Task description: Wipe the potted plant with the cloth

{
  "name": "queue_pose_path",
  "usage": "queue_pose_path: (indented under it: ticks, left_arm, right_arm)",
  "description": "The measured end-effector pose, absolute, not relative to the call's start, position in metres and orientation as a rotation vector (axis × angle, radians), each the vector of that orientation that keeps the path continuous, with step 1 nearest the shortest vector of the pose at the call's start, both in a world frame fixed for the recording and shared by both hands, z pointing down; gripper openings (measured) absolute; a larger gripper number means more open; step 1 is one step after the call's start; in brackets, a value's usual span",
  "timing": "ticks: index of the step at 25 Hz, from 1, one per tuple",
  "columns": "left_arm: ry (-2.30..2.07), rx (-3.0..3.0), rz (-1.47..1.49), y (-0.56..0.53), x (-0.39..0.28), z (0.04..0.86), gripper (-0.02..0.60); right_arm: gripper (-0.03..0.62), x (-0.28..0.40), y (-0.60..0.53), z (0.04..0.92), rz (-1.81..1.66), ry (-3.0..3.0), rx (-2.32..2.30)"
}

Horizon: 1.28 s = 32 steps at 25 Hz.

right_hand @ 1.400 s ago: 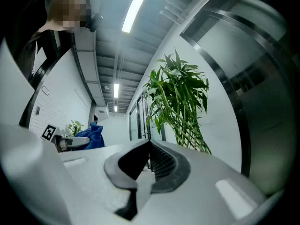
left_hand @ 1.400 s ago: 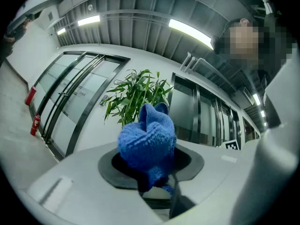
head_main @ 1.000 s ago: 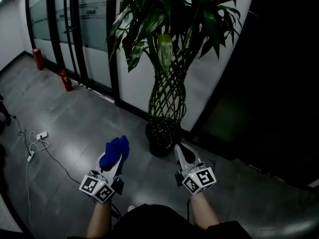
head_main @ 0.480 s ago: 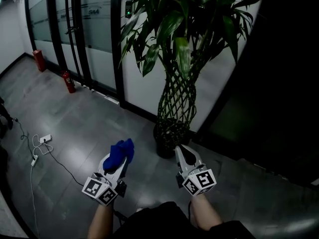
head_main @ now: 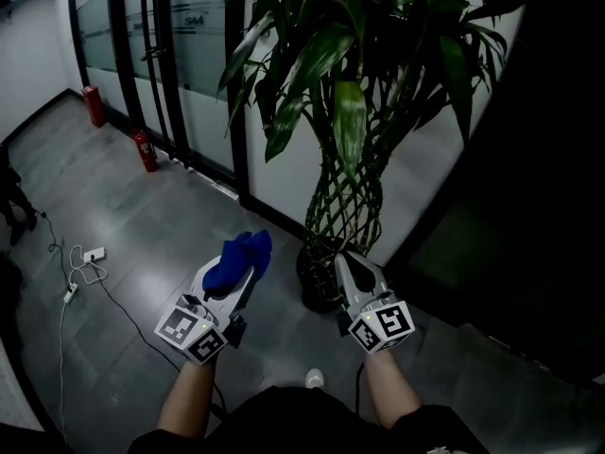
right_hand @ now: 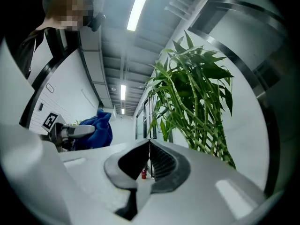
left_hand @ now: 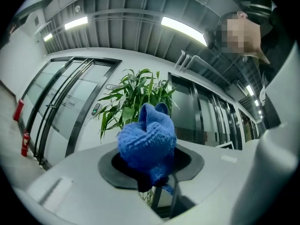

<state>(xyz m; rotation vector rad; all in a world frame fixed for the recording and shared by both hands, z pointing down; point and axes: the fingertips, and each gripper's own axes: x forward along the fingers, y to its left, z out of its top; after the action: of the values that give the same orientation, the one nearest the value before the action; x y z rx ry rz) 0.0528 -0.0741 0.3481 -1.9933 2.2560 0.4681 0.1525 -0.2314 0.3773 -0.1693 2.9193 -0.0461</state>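
A tall potted plant [head_main: 354, 93] with a woven lattice of green stems rises from a dark round pot [head_main: 317, 272] on the floor, against a pale wall. My left gripper [head_main: 248, 258] is shut on a bunched blue cloth [head_main: 239, 259], held left of the pot; in the left gripper view the cloth [left_hand: 147, 142] sits in front of the plant's leaves [left_hand: 136, 95]. My right gripper [head_main: 346, 261] is shut with nothing in it, just above the pot's right rim. The right gripper view shows its jaws pressed together, the plant [right_hand: 194, 102] ahead and the cloth [right_hand: 96, 130] at left.
Two red fire extinguishers [head_main: 145, 149] stand along the glass doors [head_main: 142, 45] at left. A white power strip with cables [head_main: 87, 261] lies on the grey tiled floor. A dark wall panel [head_main: 529, 187] fills the right side.
Both grippers have moved forward and up toward the plant; the pot and stems now lie closer to them. The cloth stays held in the left gripper.
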Motion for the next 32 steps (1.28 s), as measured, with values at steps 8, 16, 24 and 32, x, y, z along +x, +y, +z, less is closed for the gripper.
queue_pose_path:
  ticks: [8, 16, 24, 32]
  left_arm:
    - [2.063, -1.821, 0.081, -0.172, 0.060, 0.245, 0.155]
    - [1.956, -1.731, -0.085, -0.229, 0.048, 0.134, 0.155]
    - [1.948, -1.613, -0.307, -0.283, 0.024, 0.109, 0.155]
    - [1.867, -1.474, -0.688, -0.330, 0.025, 0.111, 0.155]
  right_arm:
    - [0.003, 0.109, -0.299, 0.332, 0.022, 2.893, 0.035]
    - [0.003, 0.065, -0.317, 0.277, 0.112, 2.838, 0.099]
    - [0.003, 0.049, -0.328, 0.260, 0.144, 2.810, 0.049]
    - [0.003, 0.048, -0.333, 0.233, 0.138, 2.771, -0.015]
